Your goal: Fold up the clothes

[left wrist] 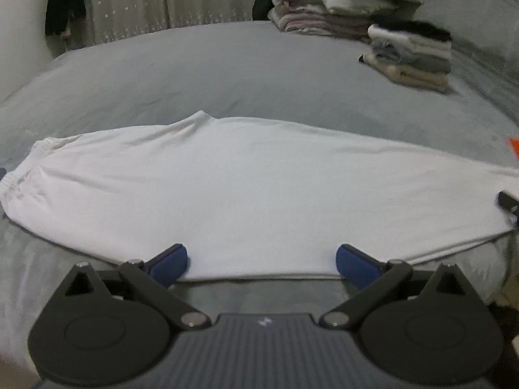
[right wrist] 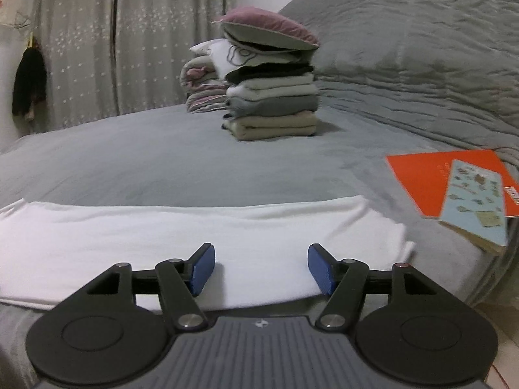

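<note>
A white garment (left wrist: 246, 188) lies flat and folded lengthwise across the grey bed (left wrist: 201, 74), its elastic waistband at the left end. My left gripper (left wrist: 262, 263) stands wide open at the garment's near edge, its blue pads apart with nothing pressed between them. In the right wrist view the same white garment (right wrist: 201, 233) stretches left from its right end. My right gripper (right wrist: 261, 269) is open over that near edge, and its blue pads do not pinch the cloth. A tip of the right gripper (left wrist: 509, 202) shows at the far right of the left wrist view.
A stack of folded clothes (right wrist: 272, 110) stands on the bed behind, with a second pile and a pink cushion (right wrist: 269, 29) beyond. An orange book (right wrist: 447, 178) and a light blue book (right wrist: 476, 201) lie at the right. Curtains (right wrist: 136, 42) hang at the back.
</note>
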A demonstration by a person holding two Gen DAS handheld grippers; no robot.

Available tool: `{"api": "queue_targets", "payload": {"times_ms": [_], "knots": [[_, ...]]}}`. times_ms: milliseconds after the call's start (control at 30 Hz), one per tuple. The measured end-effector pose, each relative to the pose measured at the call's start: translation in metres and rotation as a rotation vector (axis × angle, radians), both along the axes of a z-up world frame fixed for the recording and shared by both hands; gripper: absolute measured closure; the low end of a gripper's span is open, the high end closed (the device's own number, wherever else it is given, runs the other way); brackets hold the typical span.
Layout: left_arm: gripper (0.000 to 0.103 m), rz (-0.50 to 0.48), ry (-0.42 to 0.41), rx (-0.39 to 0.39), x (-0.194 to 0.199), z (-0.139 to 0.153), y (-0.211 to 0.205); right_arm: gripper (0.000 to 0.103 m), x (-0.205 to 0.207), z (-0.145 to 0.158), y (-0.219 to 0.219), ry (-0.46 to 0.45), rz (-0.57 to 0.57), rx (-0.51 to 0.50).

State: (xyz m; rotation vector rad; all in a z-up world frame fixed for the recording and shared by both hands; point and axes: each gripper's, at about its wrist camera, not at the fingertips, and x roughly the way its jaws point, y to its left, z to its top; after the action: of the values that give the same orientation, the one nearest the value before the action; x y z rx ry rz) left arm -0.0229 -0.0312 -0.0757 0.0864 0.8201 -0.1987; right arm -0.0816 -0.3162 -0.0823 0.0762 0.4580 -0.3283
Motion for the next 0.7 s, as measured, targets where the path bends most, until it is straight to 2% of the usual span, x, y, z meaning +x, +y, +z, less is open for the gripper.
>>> {"api": "queue_targets", "payload": {"times_ms": [100, 300, 467, 700], "knots": [[0.0, 0.012, 0.006, 0.023, -0.001, -0.001, -0.004, 0.035, -0.008, 0.001, -0.011, 0.003, -0.054, -0.005], [0.0, 0.027, 0.018, 0.028, -0.004, 0.0, -0.005, 0.033, -0.021, 0.0, -0.044, 0.015, -0.16, 0.06], [0.0, 0.034, 0.022, 0.035, -0.004, 0.0, -0.006, 0.03, -0.03, 0.0, -0.062, 0.019, -0.216, 0.098], [0.0, 0.036, 0.021, 0.041, -0.004, -0.001, -0.007, 0.03, -0.035, 0.0, -0.071, 0.02, -0.251, 0.089]]}}
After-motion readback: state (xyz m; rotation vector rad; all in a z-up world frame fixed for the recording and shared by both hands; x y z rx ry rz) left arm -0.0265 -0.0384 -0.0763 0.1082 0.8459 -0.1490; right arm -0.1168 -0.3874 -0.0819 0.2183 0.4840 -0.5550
